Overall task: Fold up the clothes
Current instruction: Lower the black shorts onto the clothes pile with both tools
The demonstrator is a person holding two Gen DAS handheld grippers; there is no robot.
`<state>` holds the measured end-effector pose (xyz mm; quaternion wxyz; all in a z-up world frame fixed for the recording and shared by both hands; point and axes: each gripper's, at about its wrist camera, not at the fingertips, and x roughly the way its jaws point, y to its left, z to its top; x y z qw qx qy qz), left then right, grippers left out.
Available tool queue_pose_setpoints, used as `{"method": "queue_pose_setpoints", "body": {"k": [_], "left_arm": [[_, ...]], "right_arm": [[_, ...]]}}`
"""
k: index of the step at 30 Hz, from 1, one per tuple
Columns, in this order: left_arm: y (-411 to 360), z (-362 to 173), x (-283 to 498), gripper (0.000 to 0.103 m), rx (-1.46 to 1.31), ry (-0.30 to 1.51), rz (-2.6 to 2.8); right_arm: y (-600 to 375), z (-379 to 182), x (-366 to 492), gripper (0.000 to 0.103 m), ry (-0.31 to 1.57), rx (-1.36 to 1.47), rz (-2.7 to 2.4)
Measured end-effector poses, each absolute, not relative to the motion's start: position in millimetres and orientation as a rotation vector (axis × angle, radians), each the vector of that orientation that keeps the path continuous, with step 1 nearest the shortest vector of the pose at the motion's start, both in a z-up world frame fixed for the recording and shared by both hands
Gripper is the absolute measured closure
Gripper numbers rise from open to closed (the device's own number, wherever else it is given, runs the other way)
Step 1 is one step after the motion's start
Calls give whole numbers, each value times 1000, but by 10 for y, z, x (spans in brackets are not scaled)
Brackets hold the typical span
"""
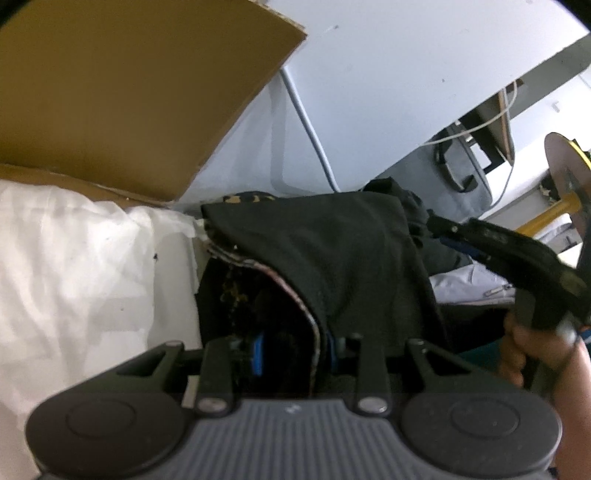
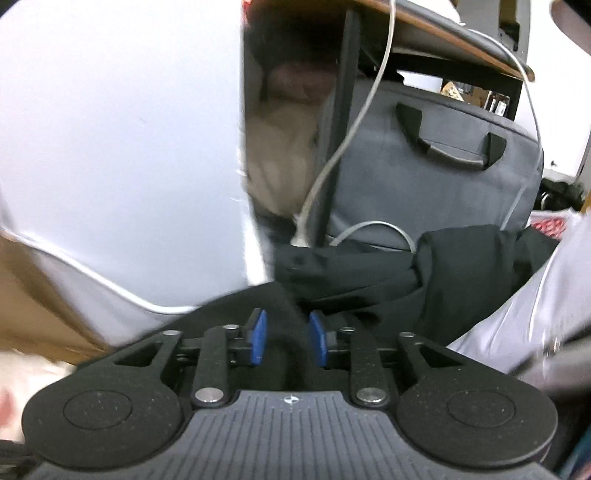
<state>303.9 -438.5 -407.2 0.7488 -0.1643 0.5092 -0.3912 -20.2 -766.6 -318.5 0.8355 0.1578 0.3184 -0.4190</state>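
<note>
A black garment (image 1: 332, 258) with a patterned lining lies bunched over the white bedding (image 1: 74, 258). My left gripper (image 1: 295, 350) is shut on its folded edge, and the cloth drapes over the blue pads (image 1: 258, 352). In the right wrist view the same black garment (image 2: 461, 280) spreads ahead. My right gripper (image 2: 288, 339) is open: a ridge of the black cloth lies between the blue pads (image 2: 259, 338), which stand apart from it. A hand (image 1: 524, 350) holds the right gripper at the right edge of the left wrist view.
A cardboard box flap (image 1: 129, 92) rises at the upper left. A grey bag with handles (image 2: 443, 166) stands behind the garment under a desk (image 2: 461, 33), and a white cable (image 2: 351, 147) hangs in front of it. A pale wall panel (image 2: 110, 147) fills the left.
</note>
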Motion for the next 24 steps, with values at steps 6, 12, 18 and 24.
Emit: {"method": "queue_pose_setpoints", "body": {"k": [6,12,18,24], "left_arm": [[-4280,-4106,3036,69,-385,1107,-877],[-4310,-4059,3007,68,-341,1082,-886],[-4276,-4076,3025,66,-330,1081,-897],[-4153,-4036,3027,41,-260,1069,-905]], "right_arm": [[-7105,-3382,-354,68,672,405,-745],[-6594,-3637,-481,67,665,450,-725],[-6418,-3717,-498,66,653,471,-730],[-6498,-3925,-567,61,636,550,-727]]}}
